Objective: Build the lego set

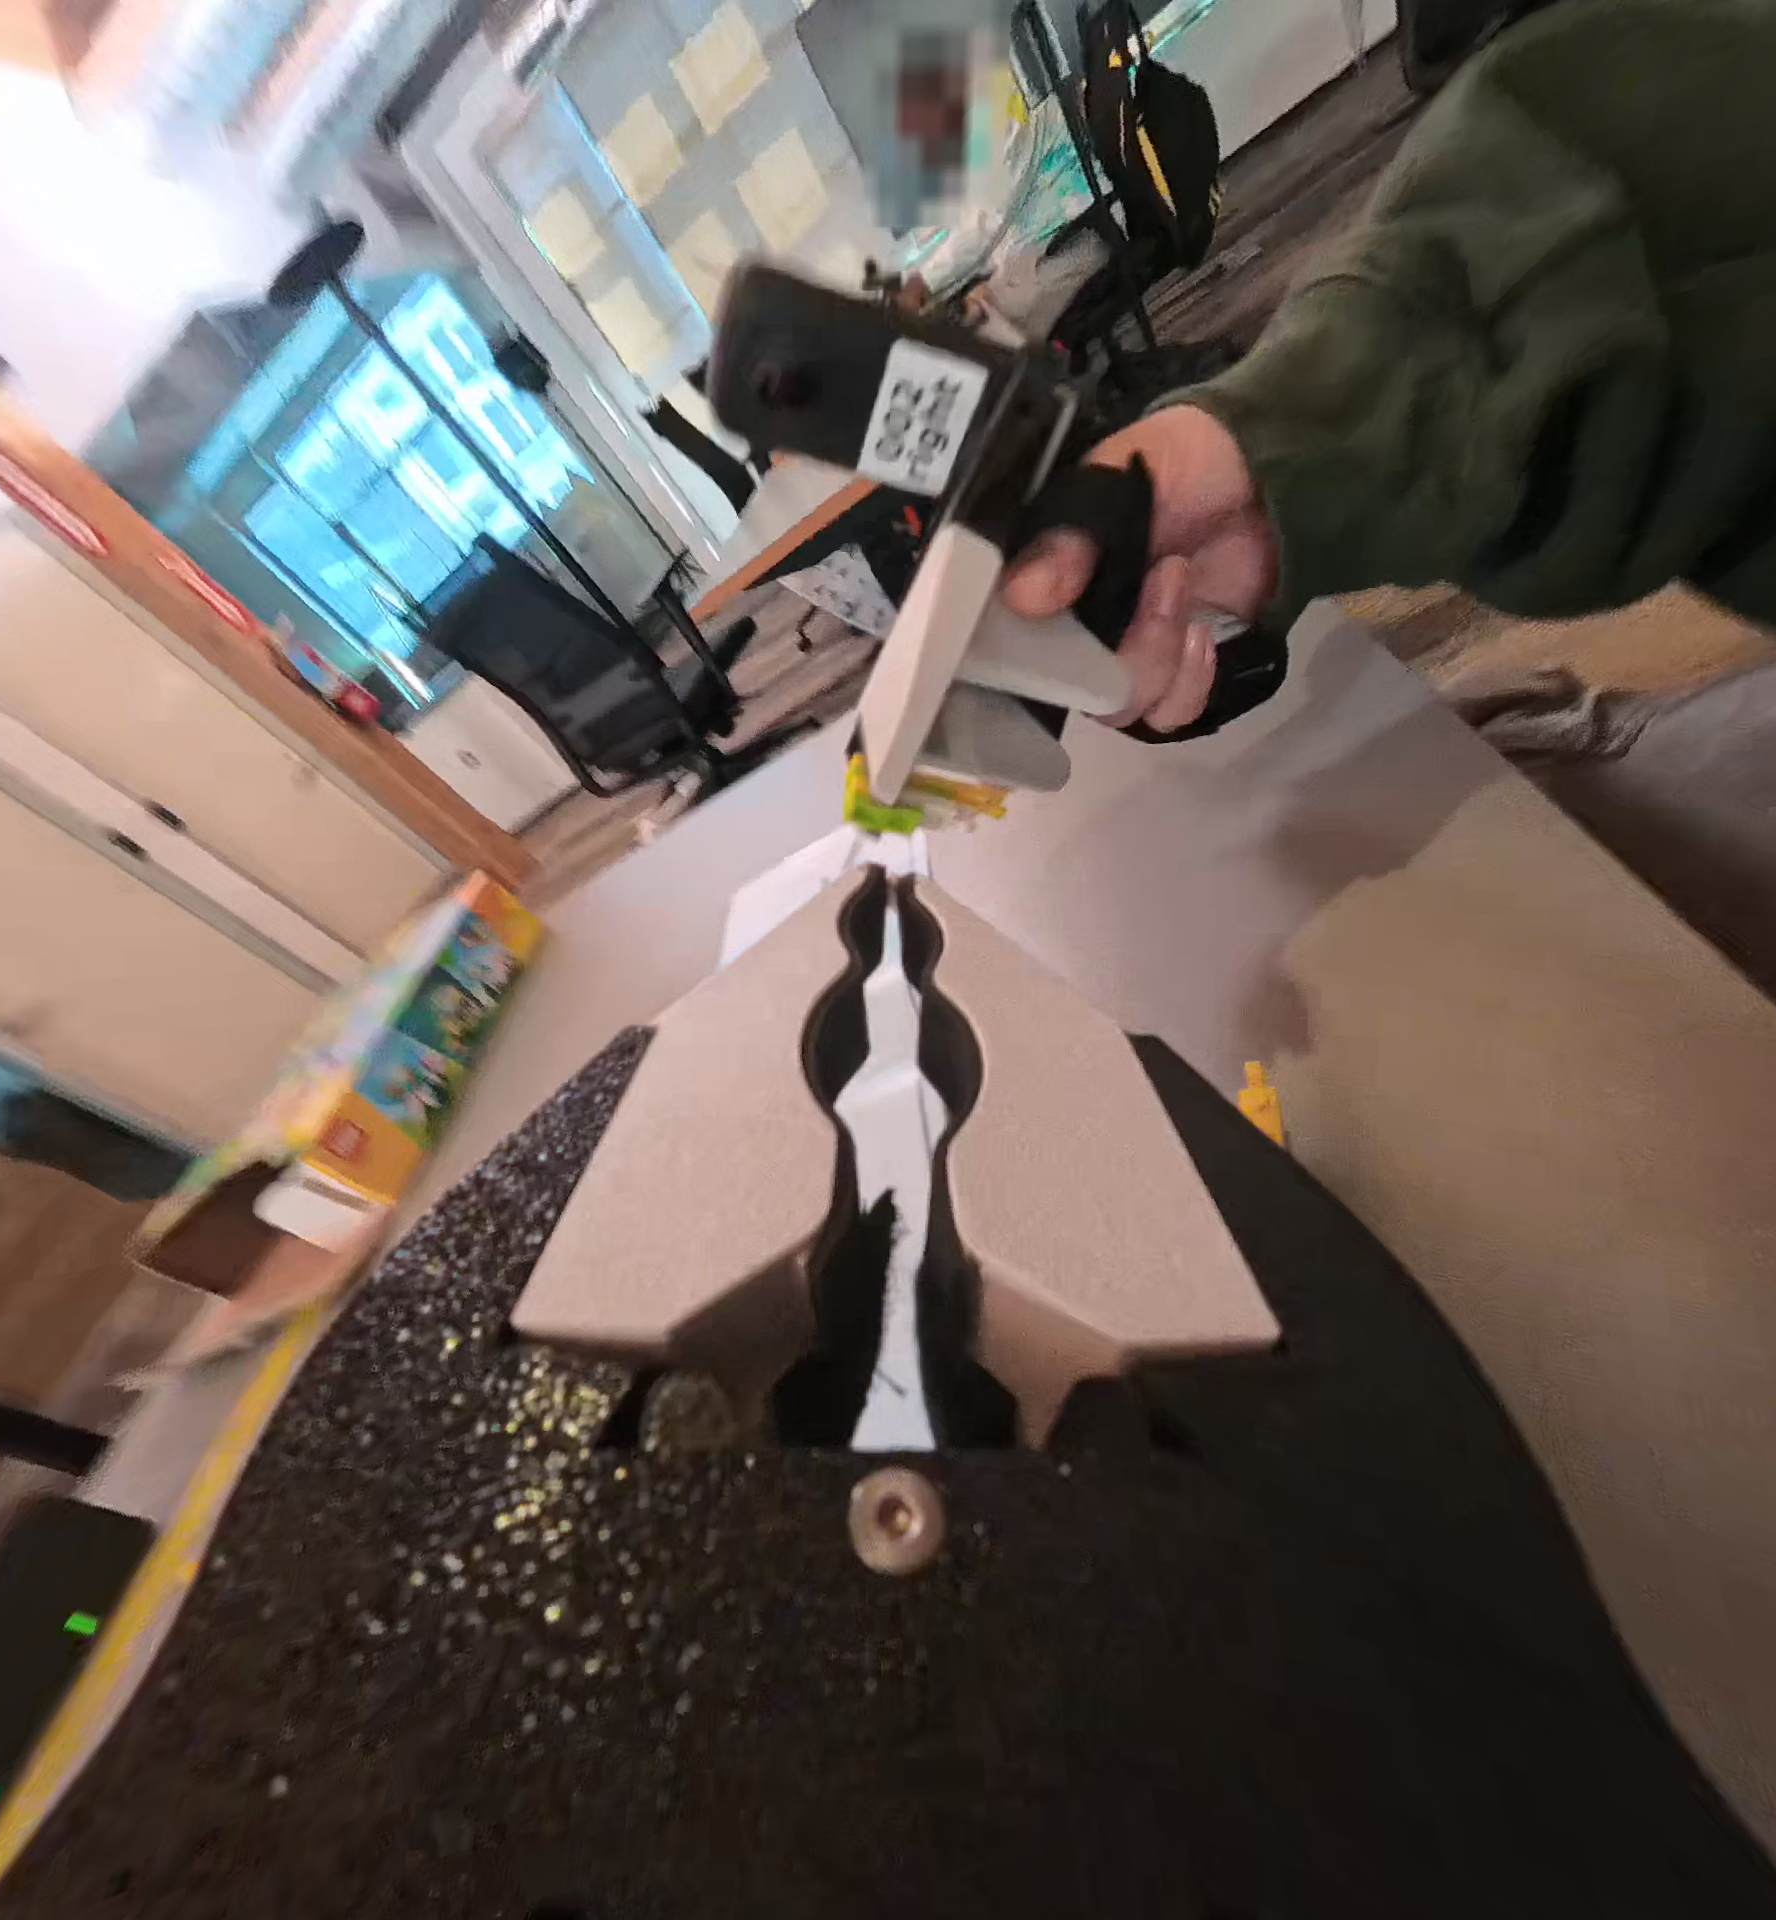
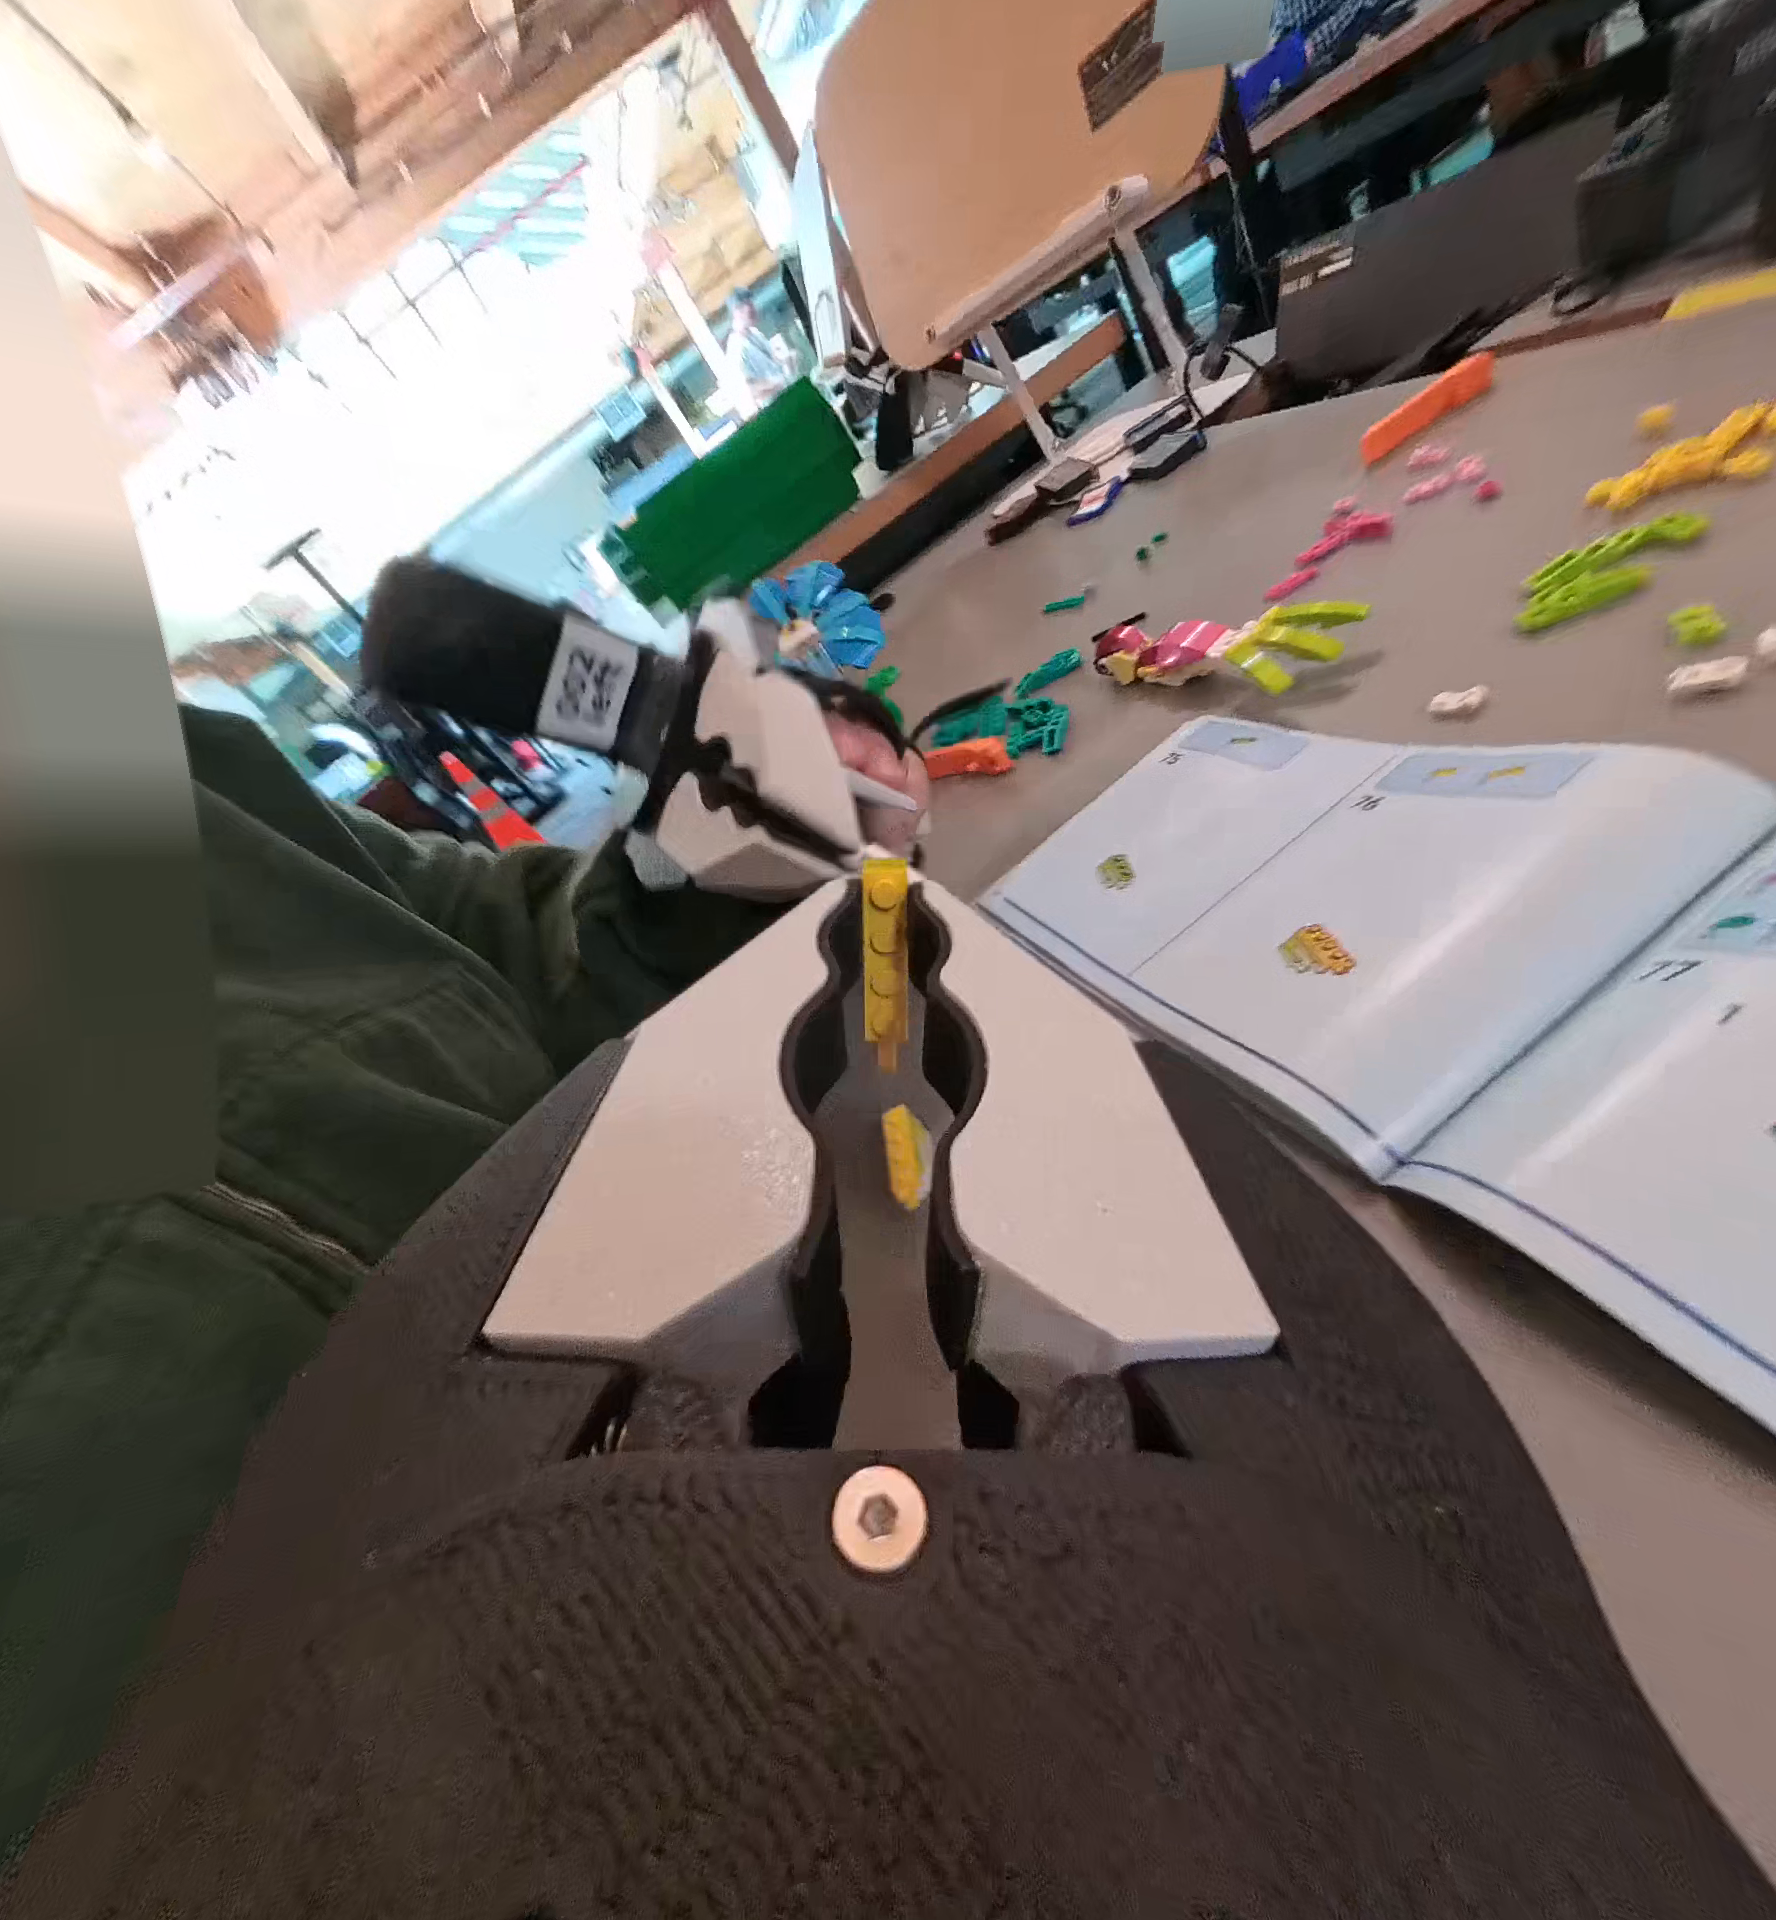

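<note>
Each tool [image 1: 889, 883] has 2 grey fingers [image 1: 718, 1153], black body; green sleeve [image 1: 1549, 343].

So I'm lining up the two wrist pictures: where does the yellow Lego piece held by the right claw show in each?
Left wrist view: upper middle, the yellow Lego piece sits under the tips of the right claw.
Right wrist view: centre, upper half, upright between that claw's own tips.
Shared landmark: the grey table, seen in both.
</note>
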### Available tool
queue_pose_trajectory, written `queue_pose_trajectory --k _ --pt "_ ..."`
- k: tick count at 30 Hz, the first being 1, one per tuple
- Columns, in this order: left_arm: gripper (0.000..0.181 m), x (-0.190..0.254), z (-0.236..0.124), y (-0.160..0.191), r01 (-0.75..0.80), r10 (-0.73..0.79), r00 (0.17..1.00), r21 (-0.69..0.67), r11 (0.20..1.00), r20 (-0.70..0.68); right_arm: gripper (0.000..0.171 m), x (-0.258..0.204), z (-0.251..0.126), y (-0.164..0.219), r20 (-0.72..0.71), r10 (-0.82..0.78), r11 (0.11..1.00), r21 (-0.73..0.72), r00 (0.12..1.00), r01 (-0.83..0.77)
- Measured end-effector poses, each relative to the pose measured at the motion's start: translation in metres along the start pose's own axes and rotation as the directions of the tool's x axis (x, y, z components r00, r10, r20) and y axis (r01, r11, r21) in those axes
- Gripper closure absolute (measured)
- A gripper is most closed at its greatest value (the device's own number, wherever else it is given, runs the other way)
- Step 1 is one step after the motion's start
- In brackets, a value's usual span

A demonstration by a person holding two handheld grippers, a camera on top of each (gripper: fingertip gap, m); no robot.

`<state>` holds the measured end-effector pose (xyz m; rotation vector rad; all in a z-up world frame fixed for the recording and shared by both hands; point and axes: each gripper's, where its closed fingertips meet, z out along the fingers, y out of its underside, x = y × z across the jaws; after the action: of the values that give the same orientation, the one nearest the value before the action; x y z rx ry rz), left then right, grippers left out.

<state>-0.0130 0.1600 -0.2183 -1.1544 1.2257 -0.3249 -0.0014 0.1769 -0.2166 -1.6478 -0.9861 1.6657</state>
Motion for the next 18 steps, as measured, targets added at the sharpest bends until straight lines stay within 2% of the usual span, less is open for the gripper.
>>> queue_pose_trajectory --k 3,6,9,11,16,17,18 --pt "0.181 0.005 0.000 -0.003 -0.221 0.222 0.974 -0.017 0.975 0.055 0.166 0.004 0.001 0.001 0.038 0.200 0.979 0.022 0.979 -0.201" --pt "0.181 0.007 0.003 0.004 -0.319 0.324 0.944 -0.078 0.945 0.061 0.166 0.016 0.002 0.013 0.000 0.334 0.943 -0.013 0.943 -0.334" --pt "0.181 0.014 0.006 0.015 -0.332 0.335 0.942 -0.121 0.935 0.002 0.165 0.034 -0.004 0.042 -0.137 0.363 0.910 -0.161 0.922 -0.382" --pt "0.181 0.021 0.009 0.022 -0.351 0.348 0.936 -0.151 0.924 -0.048 0.165 0.034 -0.009 0.061 -0.178 0.387 0.862 -0.279 0.905 -0.424" --pt "0.181 0.037 0.013 0.032 -0.401 0.380 0.914 -0.183 0.898 -0.140 0.165 0.042 -0.017 0.089 -0.285 0.347 0.794 -0.417 0.893 -0.442" --pt "0.181 0.038 0.014 0.033 -0.398 0.376 0.915 -0.185 0.899 -0.146 0.163 0.043 -0.017 0.089 -0.289 0.321 0.799 -0.428 0.902 -0.422" --pt "0.181 0.039 0.014 0.032 -0.393 0.370 0.917 -0.184 0.901 -0.146 0.151 0.043 -0.017 0.087 -0.289 0.289 0.809 -0.436 0.913 -0.394"
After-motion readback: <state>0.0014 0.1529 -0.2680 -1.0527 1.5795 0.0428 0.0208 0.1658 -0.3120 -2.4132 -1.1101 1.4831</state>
